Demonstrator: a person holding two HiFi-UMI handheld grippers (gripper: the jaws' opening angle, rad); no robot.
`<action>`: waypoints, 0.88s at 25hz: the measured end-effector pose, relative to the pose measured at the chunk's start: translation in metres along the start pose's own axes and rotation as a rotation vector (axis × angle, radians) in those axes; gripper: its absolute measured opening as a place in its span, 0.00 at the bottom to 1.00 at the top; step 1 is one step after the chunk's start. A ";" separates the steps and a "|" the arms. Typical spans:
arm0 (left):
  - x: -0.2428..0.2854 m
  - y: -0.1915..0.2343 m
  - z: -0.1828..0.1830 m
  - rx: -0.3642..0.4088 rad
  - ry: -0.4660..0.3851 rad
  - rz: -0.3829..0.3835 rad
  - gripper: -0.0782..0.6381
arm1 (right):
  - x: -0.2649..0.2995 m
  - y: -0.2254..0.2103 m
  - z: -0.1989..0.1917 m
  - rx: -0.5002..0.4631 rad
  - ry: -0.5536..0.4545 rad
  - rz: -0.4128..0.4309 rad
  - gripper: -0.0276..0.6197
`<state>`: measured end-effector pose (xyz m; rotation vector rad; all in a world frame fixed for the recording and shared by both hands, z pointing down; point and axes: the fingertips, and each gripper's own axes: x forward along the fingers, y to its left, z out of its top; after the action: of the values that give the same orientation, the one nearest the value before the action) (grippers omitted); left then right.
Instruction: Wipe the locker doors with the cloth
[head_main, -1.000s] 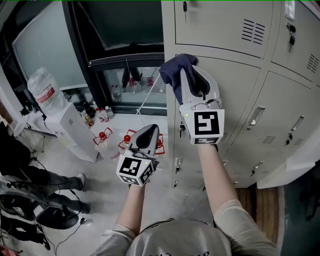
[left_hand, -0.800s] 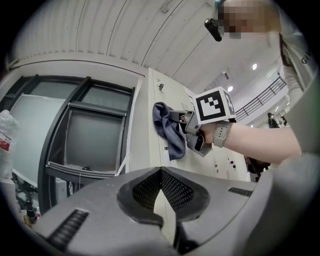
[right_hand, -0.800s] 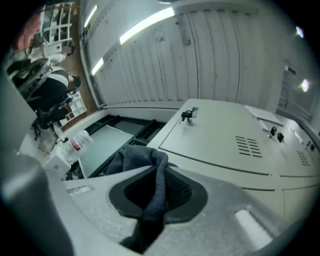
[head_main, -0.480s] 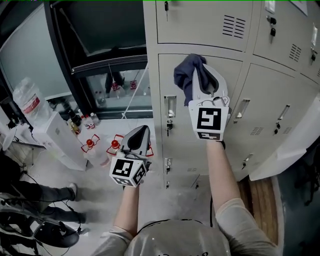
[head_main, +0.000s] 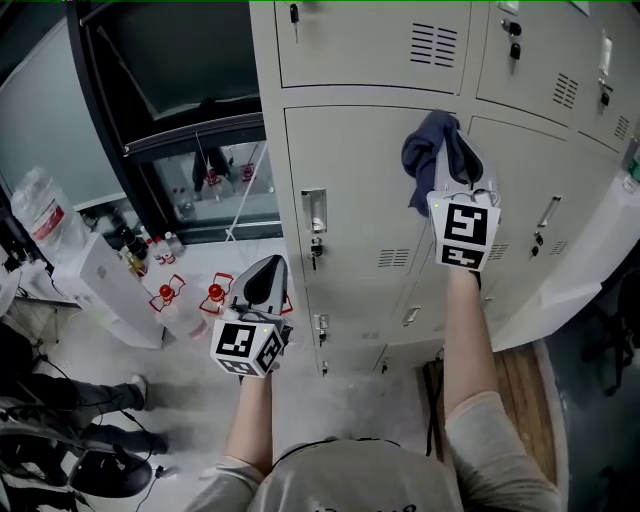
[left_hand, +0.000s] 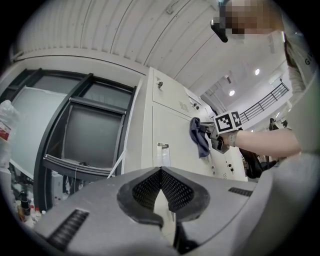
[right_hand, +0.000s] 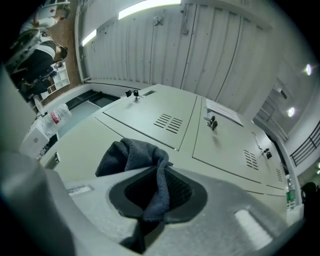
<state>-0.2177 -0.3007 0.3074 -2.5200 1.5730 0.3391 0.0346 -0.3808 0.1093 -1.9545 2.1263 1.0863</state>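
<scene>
My right tool (head_main: 452, 160) is clamped on the cloth (head_main: 424, 152). The cloth lies bunched against the locker door (head_main: 360, 190) near its top right corner, at about 1 o'clock in the head view. My left tool (head_main: 266, 270) hangs low at 7 o'clock, jaws together on nothing, not touching the door.

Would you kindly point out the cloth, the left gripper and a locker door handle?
cloth (head_main: 423, 158): head view, its bunched dark folds.
left gripper (left_hand: 161, 170): left gripper view, where the jaws' tips meet.
locker door handle (head_main: 313, 211): head view, middle of the metal plate.
</scene>
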 end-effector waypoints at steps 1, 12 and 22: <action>-0.001 -0.001 -0.001 -0.001 0.002 0.000 0.10 | 0.000 -0.005 -0.002 -0.001 0.006 -0.007 0.10; -0.026 0.007 -0.008 -0.005 0.013 0.036 0.10 | -0.036 0.028 0.000 0.120 -0.085 -0.006 0.10; -0.046 0.019 -0.021 0.008 0.062 0.082 0.11 | -0.048 0.203 -0.021 -0.025 -0.047 0.302 0.10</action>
<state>-0.2519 -0.2745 0.3397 -2.4877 1.7003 0.2661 -0.1289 -0.3612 0.2395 -1.6334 2.4480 1.1927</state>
